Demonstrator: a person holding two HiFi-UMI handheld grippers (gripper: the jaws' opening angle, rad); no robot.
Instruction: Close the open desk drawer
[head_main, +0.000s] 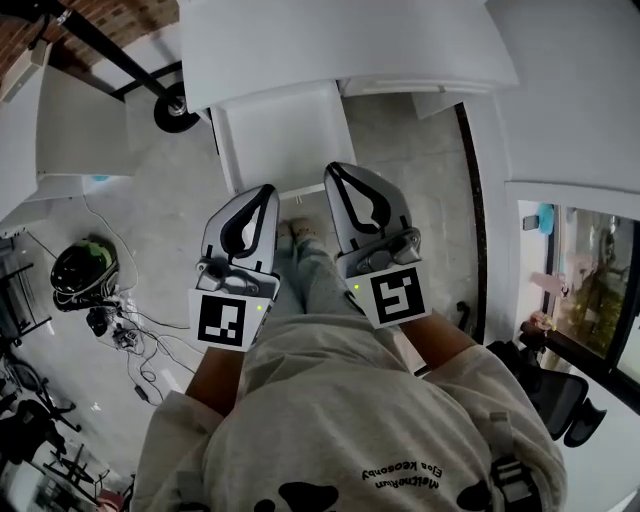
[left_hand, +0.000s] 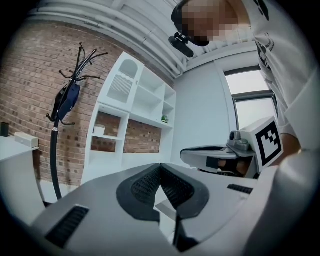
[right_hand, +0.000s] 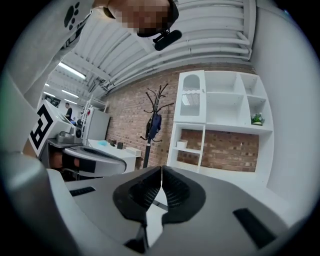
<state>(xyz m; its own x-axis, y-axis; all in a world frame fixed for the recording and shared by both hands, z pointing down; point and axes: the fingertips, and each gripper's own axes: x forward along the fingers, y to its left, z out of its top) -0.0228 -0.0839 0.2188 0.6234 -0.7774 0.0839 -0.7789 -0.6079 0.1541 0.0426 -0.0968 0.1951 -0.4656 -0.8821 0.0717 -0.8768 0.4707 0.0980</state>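
Note:
In the head view a white drawer (head_main: 285, 135) stands pulled out from under the white desk (head_main: 340, 40), over the grey floor. My left gripper (head_main: 262, 190) and right gripper (head_main: 335, 170) are held side by side just below the drawer's front edge, tips pointing toward it, apart from it. Both are shut with nothing between the jaws. In the left gripper view the left gripper (left_hand: 160, 165) has its ribbed pads pressed together, and in the right gripper view the right gripper (right_hand: 161, 167) does too. Neither gripper view shows the drawer.
A black and green helmet (head_main: 85, 268) and loose cables (head_main: 130, 340) lie on the floor at left. An office chair (head_main: 560, 395) stands at right. A coat rack (right_hand: 155, 122) and white shelving (right_hand: 225, 120) line the brick wall. The person's legs stand below the drawer.

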